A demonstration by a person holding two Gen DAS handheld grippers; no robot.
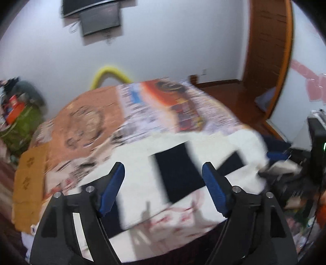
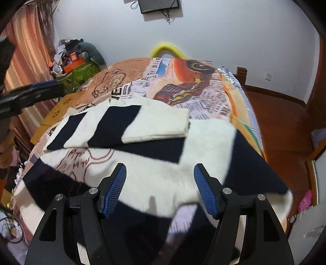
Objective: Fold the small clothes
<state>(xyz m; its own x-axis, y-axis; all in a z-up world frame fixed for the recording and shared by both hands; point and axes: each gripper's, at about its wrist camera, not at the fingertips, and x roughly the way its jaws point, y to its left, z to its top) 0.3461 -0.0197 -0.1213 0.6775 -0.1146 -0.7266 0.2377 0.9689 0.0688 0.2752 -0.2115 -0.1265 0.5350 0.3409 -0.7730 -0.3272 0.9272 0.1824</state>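
Observation:
A cream sweater with wide navy stripes (image 2: 154, 169) lies spread on the bed. One sleeve (image 2: 142, 124) is folded across its upper part. Red line print marks its left side. My right gripper (image 2: 160, 171) is open and empty, just above the sweater's middle. My left gripper (image 1: 163, 169) is open and empty above the same sweater (image 1: 183, 163); that view is motion-blurred. The left gripper also shows at the left edge of the right wrist view (image 2: 30, 93).
The bed has a printed orange and newsprint cover (image 2: 183, 85). A cluttered green pile (image 2: 79, 69) stands at the far left by a curtain. Wooden floor (image 2: 275, 122) and a door (image 1: 267, 40) lie to the right. A screen (image 2: 159, 5) hangs on the wall.

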